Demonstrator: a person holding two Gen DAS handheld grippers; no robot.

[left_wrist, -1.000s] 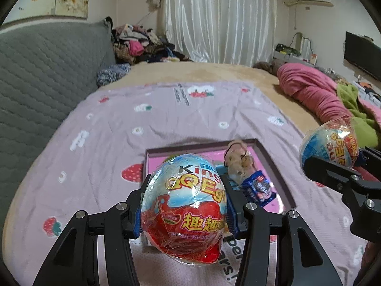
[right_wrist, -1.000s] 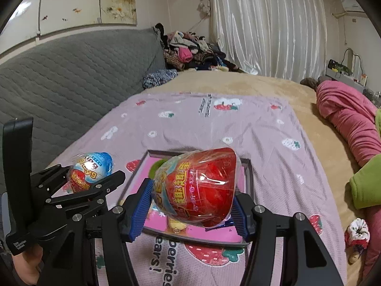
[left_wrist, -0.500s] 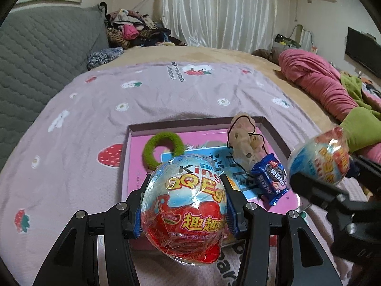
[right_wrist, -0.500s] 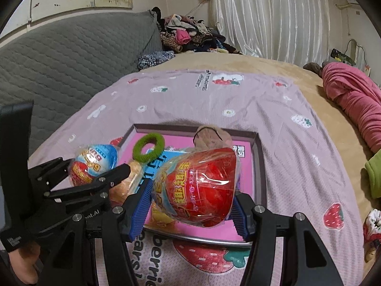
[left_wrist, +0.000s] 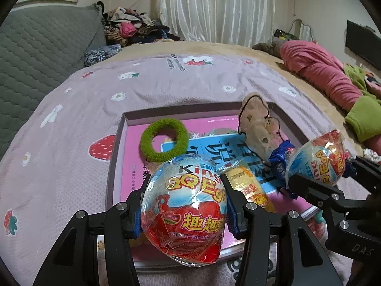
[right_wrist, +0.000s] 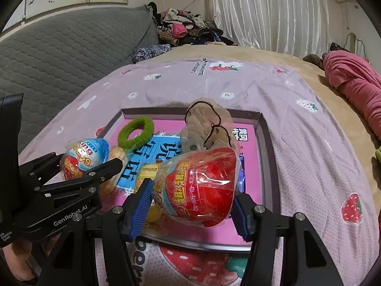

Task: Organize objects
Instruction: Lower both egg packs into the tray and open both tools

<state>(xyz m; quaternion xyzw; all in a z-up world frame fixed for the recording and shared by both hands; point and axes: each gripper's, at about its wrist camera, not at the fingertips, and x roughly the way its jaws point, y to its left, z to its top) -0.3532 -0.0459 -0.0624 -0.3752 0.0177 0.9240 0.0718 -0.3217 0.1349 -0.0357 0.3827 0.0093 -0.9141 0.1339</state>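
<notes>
At the bottom middle of each view, the left claw (left_wrist: 183,205) and right claw (right_wrist: 193,200) each squeezed a wrapped toy egg (left_wrist: 183,214) above the pink tray (left_wrist: 114,157).

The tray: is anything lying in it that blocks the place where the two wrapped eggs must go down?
Partly. The tray holds a green hair tie, a plush toy, a blue packet and a yellow packet; pink floor shows at its left.

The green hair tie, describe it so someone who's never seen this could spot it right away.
On the lilac bedspread lies a shallow pink box. The hair tie lies flat in its far left corner: the only fuzzy green ring there, beside a beige plush and shiny wrapped snacks.
</notes>
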